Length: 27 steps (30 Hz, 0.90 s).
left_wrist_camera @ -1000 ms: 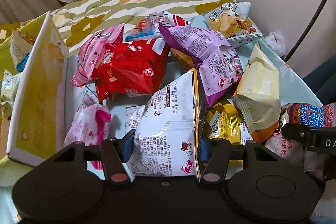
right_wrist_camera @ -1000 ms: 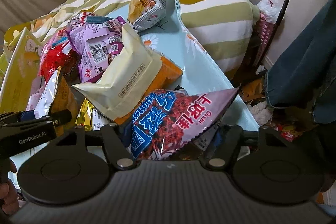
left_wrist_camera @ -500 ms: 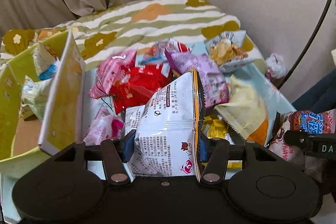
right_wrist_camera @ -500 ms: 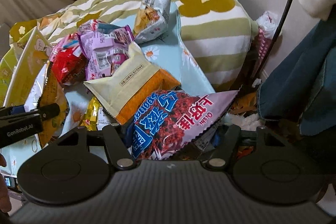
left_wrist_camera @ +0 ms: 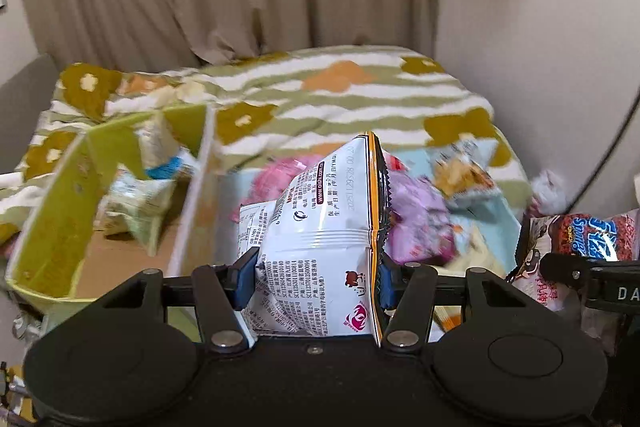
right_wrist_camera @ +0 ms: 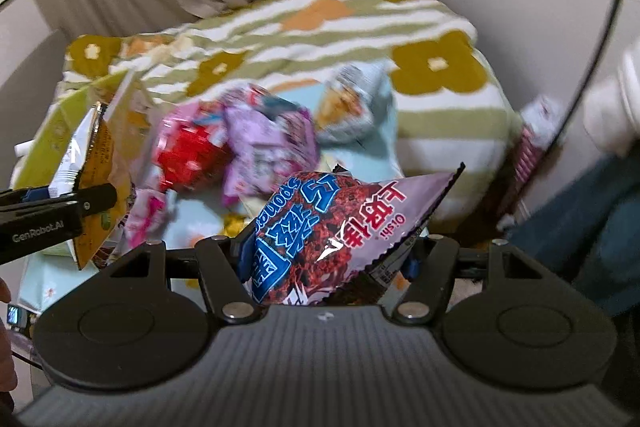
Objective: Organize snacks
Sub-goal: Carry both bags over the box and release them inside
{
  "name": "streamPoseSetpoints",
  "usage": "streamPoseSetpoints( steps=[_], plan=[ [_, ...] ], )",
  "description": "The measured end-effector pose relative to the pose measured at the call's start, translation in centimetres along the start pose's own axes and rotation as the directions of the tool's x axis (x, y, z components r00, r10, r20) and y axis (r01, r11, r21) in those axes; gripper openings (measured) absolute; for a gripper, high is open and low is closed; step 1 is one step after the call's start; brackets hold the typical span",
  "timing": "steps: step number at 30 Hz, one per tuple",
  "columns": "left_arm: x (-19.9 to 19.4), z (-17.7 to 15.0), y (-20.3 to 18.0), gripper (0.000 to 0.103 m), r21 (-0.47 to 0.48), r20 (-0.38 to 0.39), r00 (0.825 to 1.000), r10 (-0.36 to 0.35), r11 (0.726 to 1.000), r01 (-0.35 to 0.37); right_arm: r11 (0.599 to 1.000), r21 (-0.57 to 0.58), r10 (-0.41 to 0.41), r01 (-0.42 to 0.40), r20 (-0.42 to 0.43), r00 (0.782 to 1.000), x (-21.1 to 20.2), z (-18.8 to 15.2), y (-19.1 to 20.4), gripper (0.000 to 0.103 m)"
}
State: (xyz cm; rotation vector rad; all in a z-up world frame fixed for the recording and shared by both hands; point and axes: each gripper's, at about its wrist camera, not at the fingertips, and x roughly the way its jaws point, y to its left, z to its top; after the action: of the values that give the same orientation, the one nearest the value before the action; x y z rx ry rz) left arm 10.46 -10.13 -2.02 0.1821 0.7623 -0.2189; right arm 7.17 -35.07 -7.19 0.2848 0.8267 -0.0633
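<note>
My left gripper (left_wrist_camera: 316,281) is shut on a white snack bag with an orange seam (left_wrist_camera: 324,227) and holds it up above the pile. My right gripper (right_wrist_camera: 326,263) is shut on a dark red and purple Oishi sponge snack bag (right_wrist_camera: 332,227), also lifted. A heap of snack bags lies on a light blue cloth: a red bag (right_wrist_camera: 188,155), purple bags (right_wrist_camera: 268,147) and a pink bag (left_wrist_camera: 280,175). A yellow-green cardboard box (left_wrist_camera: 52,235) stands open at the left with a few pale bags (left_wrist_camera: 136,203) inside.
A striped flowered blanket (left_wrist_camera: 320,95) covers the bed behind the pile. Curtains and a wall close off the back. A dark cable (right_wrist_camera: 592,67) runs down at the right, beside a person's dark clothing (right_wrist_camera: 592,223).
Both grippers have risen and pulled back with their bags. The pile now lies lower and farther away, and the open box has come fully into view at the left.
</note>
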Motion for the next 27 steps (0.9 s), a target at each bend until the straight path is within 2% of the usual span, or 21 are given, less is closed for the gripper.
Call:
streamPoseSetpoints(
  steps=[6, 15, 21, 27],
  plan=[
    [-1.3, 1.4, 4.4, 0.060, -0.074, 0.050, 0.993, 0.108, 0.992, -0.104, 0.988, -0.108, 0.117, -0.112, 0.038, 0.992, 0.2, 3.1, 4.8, 0.080],
    [-1.1, 3.6, 13.6, 0.061, -0.136, 0.062, 0.964, 0.259, 0.959, -0.249, 0.935, -0.239, 0.282, -0.262, 0.053, 0.958, 2.2, 7.3, 14.9, 0.080],
    [1.6, 4.3, 19.4, 0.061, -0.122, 0.019, 0.959, 0.283, 0.953, -0.279, 0.913, -0.265, 0.327, -0.310, 0.021, 0.945, 5.1, 9.2, 22.1, 0.080],
    [6.0, 4.1, 24.0, 0.062, -0.105, -0.054, 0.972, 0.228, 0.967, -0.233, 0.916, -0.276, 0.300, -0.292, -0.013, 0.954, 9.0, 9.9, 28.3, 0.080]
  ],
)
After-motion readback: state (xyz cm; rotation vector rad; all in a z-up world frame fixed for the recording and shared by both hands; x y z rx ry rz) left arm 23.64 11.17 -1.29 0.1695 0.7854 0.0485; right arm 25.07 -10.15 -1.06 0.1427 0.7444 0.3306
